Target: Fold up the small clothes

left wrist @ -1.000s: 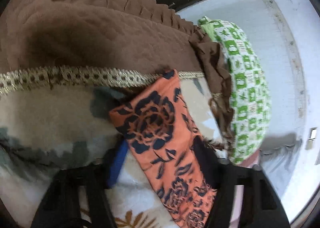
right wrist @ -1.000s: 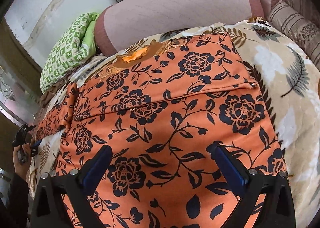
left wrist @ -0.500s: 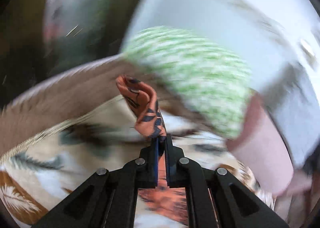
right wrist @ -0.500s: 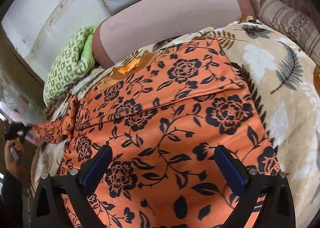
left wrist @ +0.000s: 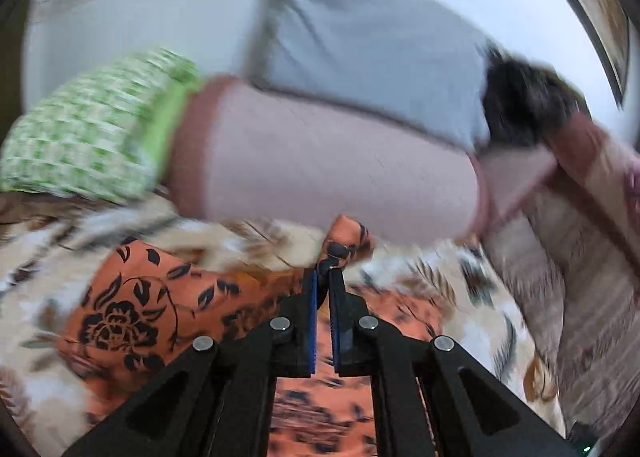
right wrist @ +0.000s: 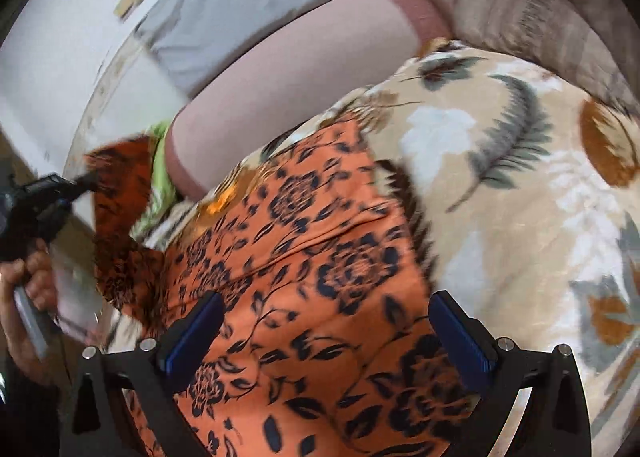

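A home bedroom: a bed with a soft leaf-print blanket, a big pink pillow, a grey pillow, white wall.

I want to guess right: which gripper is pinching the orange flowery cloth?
The left gripper: its fingers are shut on a corner of the orange cloth. The right gripper is wide open above it.

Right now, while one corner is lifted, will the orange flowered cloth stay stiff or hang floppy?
Probably floppy: the orange flowered cloth droops from the left tongs. Likely light, since one pinched corner lifts it. It may drag over the leaf-print blanket.
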Demonstrator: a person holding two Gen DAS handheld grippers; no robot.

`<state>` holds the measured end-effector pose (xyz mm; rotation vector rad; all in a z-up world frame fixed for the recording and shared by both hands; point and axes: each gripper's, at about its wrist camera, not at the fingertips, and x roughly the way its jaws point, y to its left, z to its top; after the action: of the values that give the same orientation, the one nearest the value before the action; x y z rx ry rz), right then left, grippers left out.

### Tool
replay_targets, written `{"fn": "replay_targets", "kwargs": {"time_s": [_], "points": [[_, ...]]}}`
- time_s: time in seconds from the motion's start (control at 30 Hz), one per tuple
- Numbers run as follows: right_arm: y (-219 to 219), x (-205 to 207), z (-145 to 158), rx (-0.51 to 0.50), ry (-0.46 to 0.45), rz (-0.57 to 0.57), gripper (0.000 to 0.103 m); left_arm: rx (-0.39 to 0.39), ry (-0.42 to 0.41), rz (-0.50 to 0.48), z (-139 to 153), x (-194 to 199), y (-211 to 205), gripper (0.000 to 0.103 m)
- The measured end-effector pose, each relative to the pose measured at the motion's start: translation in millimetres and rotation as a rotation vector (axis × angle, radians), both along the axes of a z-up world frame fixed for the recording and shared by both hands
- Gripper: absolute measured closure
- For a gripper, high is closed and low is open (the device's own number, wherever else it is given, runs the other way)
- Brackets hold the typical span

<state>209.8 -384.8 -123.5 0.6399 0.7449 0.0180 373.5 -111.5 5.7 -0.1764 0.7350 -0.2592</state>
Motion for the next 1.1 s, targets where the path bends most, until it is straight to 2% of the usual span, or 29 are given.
{"fn": "replay_targets", "kwargs": {"time_s": [0.1,0.17,0.2,0.27,0.3,0.37,0.43,0.5,0.53,0.57,0.6,0.67,0.7,0.8,0.87,0.93,1.0,1.1], "points": [[-15.3,-2.4,-3.7,0.061,-0.009,-0.04,0.0,0.05,0.103,-0.081,-48.8,5.9,-52.0,0.098],[-21.9,-2.9,-3.6,0.092,-0.022,-0.056,0.0,0.076,0.208,-0.144,-86.7,3.7,-73.7,0.096],[-23.2,-1.7,-4.5,0.106,-0.022,-0.053,0.0,0.111,0.282,-0.172,-110.1,7.0,-82.3,0.091],[-21.7,1.3,-7.3,0.113,-0.013,-0.041,0.0,0.15,0.406,-0.205,-141.5,6.1,-84.2,0.058],[-20.2,2.6,-9.0,0.116,-0.007,-0.033,0.0,0.146,0.435,-0.206,-147.1,5.7,-78.3,0.058],[-17.7,4.7,-14.1,0.136,0.006,-0.009,0.0,0.107,0.411,-0.205,-134.6,1.1,-60.9,0.054],[-13.8,8.0,-15.4,0.133,0.016,0.004,0.0,0.06,0.336,-0.207,-106.5,-7.2,-29.5,0.046],[-10.2,15.9,-13.2,0.155,0.012,0.053,0.0,0.026,0.219,-0.154,-71.6,-20.4,19.6,0.038],[-7.4,21.9,-10.6,0.173,0.006,0.081,0.0,0.013,0.157,-0.103,-60.7,-28.2,47.0,0.026],[-3.3,32.2,-6.9,0.188,0.0,0.114,0.0,0.024,0.109,-0.035,-51.2,-34.2,70.6,0.02],[4.0,53.6,-1.7,0.213,0.002,0.18,0.0,0.072,0.069,0.081,-48.1,-40.8,106.1,0.019],[13.7,88.5,4.2,0.265,0.004,0.237,0.0,0.13,0.102,0.182,-59.2,-39.8,144.7,0.019],[20.7,114.3,4.4,0.303,0.025,0.272,0.0,0.168,0.172,0.251,-76.9,-35.6,170.6,0.02],[38.7,170.3,-4.9,0.342,0.127,0.308,0.001,0.149,0.254,0.321,-107.3,-31.5,207.5,0.02],[47.4,190.7,-10.9,0.273,0.181,0.296,0.006,0.143,0.256,0.332,-114.3,-30.0,215.8,0.02],[55.6,207.1,-20.6,0.254,0.243,0.303,0.026,0.134,0.263,0.333,-117.5,-27.2,218.9,0.02],[64.0,215.2,-26.2,0.208,0.285,0.313,0.027,0.115,0.255,0.322,-122.9,-20.6,216.6,0.02],[70.0,217.7,-35.0,0.175,0.34,0.306,0.032,0.156,0.349,0.309,-151.3,-2.9,210.3,0.02]]}}
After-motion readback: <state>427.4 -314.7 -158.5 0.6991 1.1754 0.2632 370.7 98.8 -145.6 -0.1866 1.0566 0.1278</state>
